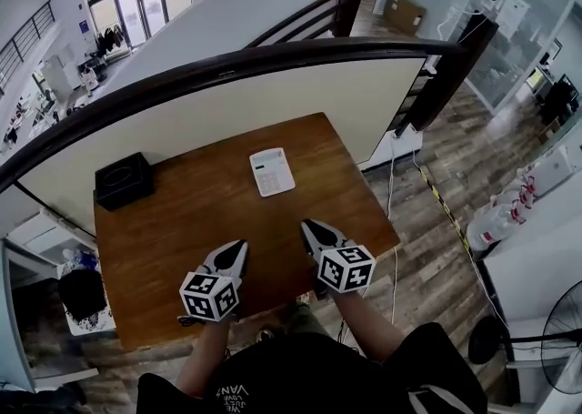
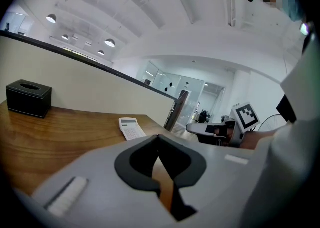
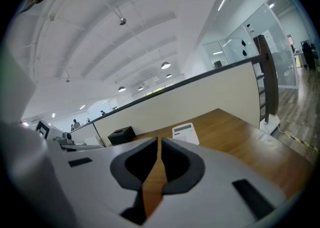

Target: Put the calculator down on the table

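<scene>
While the head view is looking steeply down, the white calculator is lying flat on the wooden surface, well ahead of the left gripper and right gripper, touching neither. Through the left gripper view, its fingers are pressing together on nothing, the calculator lying beyond them, leftward. Through the right gripper view, its fingers are likewise sitting together, empty, the calculator lying beyond their tips, slightly rightward.
</scene>
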`<state>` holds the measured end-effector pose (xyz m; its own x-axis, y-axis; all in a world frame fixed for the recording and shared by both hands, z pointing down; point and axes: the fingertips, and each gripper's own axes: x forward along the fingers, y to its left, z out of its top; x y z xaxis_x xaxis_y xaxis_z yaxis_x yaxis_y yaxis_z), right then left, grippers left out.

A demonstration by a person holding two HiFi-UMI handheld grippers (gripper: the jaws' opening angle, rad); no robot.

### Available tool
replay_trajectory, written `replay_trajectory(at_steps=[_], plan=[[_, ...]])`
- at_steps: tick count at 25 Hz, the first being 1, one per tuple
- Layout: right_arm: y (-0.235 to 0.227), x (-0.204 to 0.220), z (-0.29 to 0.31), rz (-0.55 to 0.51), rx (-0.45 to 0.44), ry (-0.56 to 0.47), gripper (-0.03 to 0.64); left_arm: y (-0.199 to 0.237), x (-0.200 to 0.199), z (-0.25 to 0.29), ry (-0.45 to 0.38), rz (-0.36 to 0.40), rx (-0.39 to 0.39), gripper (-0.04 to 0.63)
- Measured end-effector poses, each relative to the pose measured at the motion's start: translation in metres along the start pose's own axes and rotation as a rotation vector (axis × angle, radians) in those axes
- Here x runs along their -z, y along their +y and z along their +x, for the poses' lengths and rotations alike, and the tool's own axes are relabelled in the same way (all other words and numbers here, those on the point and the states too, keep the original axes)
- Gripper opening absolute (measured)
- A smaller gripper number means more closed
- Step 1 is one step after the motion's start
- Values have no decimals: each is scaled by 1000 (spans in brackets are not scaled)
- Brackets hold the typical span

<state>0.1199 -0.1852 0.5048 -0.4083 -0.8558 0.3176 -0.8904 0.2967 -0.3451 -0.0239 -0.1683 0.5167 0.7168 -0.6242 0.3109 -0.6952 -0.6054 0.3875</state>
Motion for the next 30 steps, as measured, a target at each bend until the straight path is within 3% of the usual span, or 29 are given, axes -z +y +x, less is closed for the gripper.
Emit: replay_trajectory(at_steps=[18, 30], plan=[[55, 63, -73, 12, 46, 13, 34, -31, 57, -77, 53, 33, 83, 12], [53, 87, -93, 35, 113, 40, 18, -36, 79, -96, 85, 14, 112, 12]])
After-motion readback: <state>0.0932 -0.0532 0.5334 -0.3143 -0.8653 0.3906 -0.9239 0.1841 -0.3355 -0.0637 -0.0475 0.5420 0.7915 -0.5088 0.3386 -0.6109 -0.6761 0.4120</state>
